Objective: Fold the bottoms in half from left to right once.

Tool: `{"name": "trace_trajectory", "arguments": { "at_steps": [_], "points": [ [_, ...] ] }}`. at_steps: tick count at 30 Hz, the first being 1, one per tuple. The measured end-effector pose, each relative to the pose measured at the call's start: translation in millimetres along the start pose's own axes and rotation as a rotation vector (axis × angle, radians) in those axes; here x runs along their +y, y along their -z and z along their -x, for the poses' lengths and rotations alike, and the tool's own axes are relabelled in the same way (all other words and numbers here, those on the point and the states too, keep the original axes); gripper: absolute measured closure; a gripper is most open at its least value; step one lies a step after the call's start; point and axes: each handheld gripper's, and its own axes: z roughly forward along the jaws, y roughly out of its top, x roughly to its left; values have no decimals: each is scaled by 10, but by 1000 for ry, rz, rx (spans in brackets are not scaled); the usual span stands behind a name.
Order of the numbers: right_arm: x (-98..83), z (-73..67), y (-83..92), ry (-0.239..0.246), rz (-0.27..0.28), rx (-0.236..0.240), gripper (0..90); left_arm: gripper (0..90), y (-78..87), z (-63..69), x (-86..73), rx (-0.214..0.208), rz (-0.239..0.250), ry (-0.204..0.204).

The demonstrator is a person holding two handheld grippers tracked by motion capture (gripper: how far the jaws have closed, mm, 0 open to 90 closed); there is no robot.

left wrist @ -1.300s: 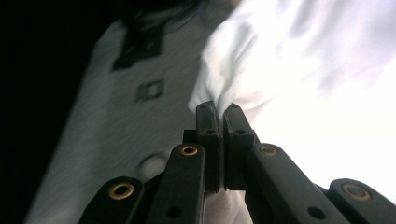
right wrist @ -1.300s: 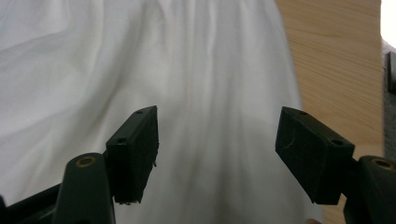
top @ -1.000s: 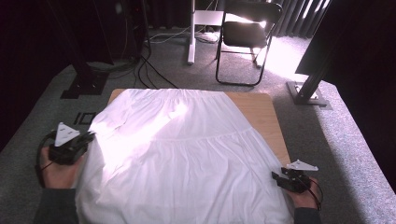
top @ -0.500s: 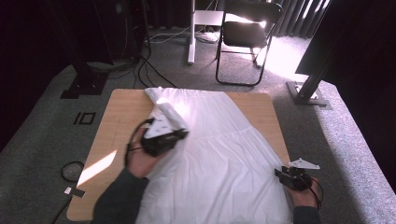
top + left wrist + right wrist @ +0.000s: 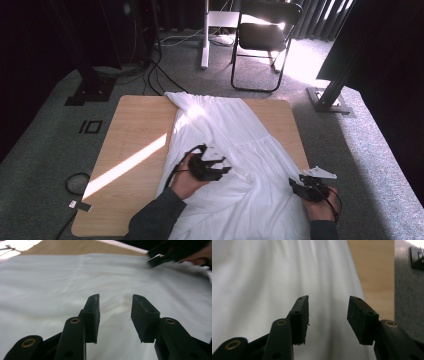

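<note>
A white cloth (image 5: 225, 125) lies folded over on the right half of a wooden table (image 5: 135, 130). My left gripper (image 5: 225, 171) rests on the cloth's middle, near its folded-over edge. Its jaws have just been opening and stand open (image 5: 115, 298), with nothing between them and cloth (image 5: 62, 282) underneath. My right gripper (image 5: 296, 184) sits at the cloth's front right corner. Its jaws have also just been opening (image 5: 328, 301); they are apart over the cloth (image 5: 262, 277) and nothing is pinched. The right gripper (image 5: 175, 252) appears far off in the left gripper view.
A sunlit stripe crosses the bare left half of the table. On the carpet behind stand a black folding chair (image 5: 260, 40) and a white post (image 5: 204, 35). A dark stand's base (image 5: 330, 100) is at the right, and a coiled cable (image 5: 77, 182) lies at the left.
The left gripper carried the cloth's left edge across to the right, folding it over and baring the table's left half, then opened and let go. The right gripper barely moved.
</note>
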Motion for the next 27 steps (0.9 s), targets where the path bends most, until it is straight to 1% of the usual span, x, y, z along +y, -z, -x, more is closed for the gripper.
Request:
{"name": "trace_trajectory", "arguments": {
  "at_steps": [1,2,3,4,5,6,7,9,10,11,12,13,14,16,17,18,19,20,21,24,25,26,27],
  "points": [
    [64,-72,34,9,20,15,507,579,87,-67,-91,44,-9,13],
    [128,-149,66,18,41,34,508,575,87,-67,-91,44,-9,13],
    [192,-233,90,22,62,54,513,571,247,-193,-294,116,-24,51],
    [192,-233,90,22,62,54,513,567,247,-193,-294,116,-24,51],
    [311,-408,99,45,82,113,532,563,381,-295,-518,180,-42,82],
    [364,-503,86,56,86,139,545,559,437,-334,-632,204,-50,104],
    [410,-595,58,71,85,165,550,554,482,-368,-744,220,-54,131],
    [479,-779,-31,112,55,199,539,545,553,-414,-956,260,-77,169],
    [497,-861,-85,130,39,207,526,536,577,-430,-1056,275,-89,187],
    [505,-932,-137,141,27,218,511,527,596,-443,-1148,280,-97,210],
    [505,-992,-187,147,19,232,496,523,596,-443,-1148,280,-97,210],
    [501,-1040,-235,151,7,238,478,513,617,-457,-1306,285,-106,253],
    [494,-1081,-278,154,-6,243,471,509,621,-461,-1371,280,-117,270],
    [481,-1151,-347,177,-38,237,469,496,601,-458,-1480,261,-127,299],
    [477,-1172,-374,191,-52,228,495,491,579,-454,-1524,254,-138,312],
    [473,-1185,-394,200,-67,226,604,484,554,-451,-1563,249,-151,325],
    [471,-1189,-405,213,-73,233,707,473,554,-451,-1563,249,-151,325],
    [472,-1192,-406,226,-78,229,777,463,502,-453,-1626,250,-176,342],
    [475,-1189,-398,227,-83,231,833,458,483,-455,-1649,249,-180,348],
    [501,-1178,-300,235,-41,231,857,445,411,-446,-1670,220,-184,366],
    [520,-1174,-258,235,-17,226,859,425,381,-424,-1665,219,-169,356],
    [546,-1166,-211,234,4,225,860,422,360,-408,-1652,215,-167,340],
    [577,-1159,-162,229,24,222,861,488,354,-395,-1634,192,-163,326]
  ]
}}
